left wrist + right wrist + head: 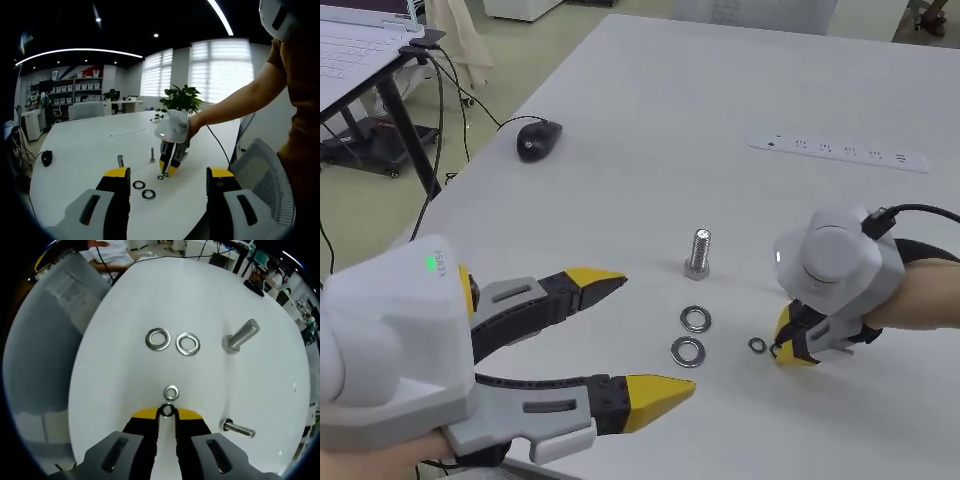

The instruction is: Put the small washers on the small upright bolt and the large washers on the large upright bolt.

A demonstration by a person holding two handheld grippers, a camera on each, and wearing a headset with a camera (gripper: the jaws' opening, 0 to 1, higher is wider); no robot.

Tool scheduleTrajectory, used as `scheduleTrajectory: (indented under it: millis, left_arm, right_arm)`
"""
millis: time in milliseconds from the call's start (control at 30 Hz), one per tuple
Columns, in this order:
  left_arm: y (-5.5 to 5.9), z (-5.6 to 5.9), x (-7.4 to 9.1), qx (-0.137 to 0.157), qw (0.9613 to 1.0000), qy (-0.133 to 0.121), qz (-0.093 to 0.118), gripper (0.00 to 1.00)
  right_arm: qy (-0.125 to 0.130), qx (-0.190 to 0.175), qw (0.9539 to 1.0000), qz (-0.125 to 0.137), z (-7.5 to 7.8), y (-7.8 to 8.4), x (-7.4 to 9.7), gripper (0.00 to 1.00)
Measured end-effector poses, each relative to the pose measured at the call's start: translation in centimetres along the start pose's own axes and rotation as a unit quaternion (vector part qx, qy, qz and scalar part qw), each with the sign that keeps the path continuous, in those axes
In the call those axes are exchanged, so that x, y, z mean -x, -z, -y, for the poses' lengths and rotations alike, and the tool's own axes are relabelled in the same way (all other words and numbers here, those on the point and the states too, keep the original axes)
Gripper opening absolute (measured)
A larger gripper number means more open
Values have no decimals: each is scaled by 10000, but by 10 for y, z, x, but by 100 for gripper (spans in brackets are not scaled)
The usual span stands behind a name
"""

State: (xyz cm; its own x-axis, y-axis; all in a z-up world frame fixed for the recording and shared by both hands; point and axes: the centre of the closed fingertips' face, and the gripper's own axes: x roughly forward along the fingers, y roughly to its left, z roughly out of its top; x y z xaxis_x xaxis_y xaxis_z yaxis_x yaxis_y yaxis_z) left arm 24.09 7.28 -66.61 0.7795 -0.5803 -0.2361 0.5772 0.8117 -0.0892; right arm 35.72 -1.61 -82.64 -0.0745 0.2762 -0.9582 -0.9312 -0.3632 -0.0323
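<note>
Small washer (168, 410) sits pinched between the yellow tips of the right gripper (168, 416). Its jaws are drawn in to a narrow gap around the ring, with the tips down at the white table (620, 120). The other small washer (171, 392) lies flat just left of those tips, not touching them. The small bolt (239, 429) stands upright just on the far side of the right gripper. Further left I see the far large washer (695, 319) and the near large washer (687, 351) lying flat, close together. The large bolt (698, 252) stands upright just beyond them. My left gripper (653, 333) hovers at the near left with its jaws spread wide and nothing between them, pointing toward the large washers. A computer mouse (537, 138) lies far left on the table and a power strip (840, 152) far right.
</note>
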Motion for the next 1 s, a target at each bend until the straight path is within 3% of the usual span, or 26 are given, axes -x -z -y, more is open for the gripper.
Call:
scheduleTrajectory:
  millis: [233,333,633,833,1000]
  left_arm:
    - [0,0,-1,-17,10000,4,-3,61]
    - [0,1,-2,-19,10000,21,-21,60]
    - [1,4,-5,-113,9999,111,-69,60]
    - [-2,2,-7,-129,9998,127,-23,60]
    - [-2,5,-10,-123,9998,183,-26,60]
  right_arm:
    - [-32,-86,9999,70,1,2,1,12]
    - [32,-53,10000,-15,4,6,5,12]
    - [165,-250,9995,33,16,19,33,12]
    - [411,-321,9986,-39,30,30,57,12]
    - [615,-341,9975,-41,45,29,73,12]
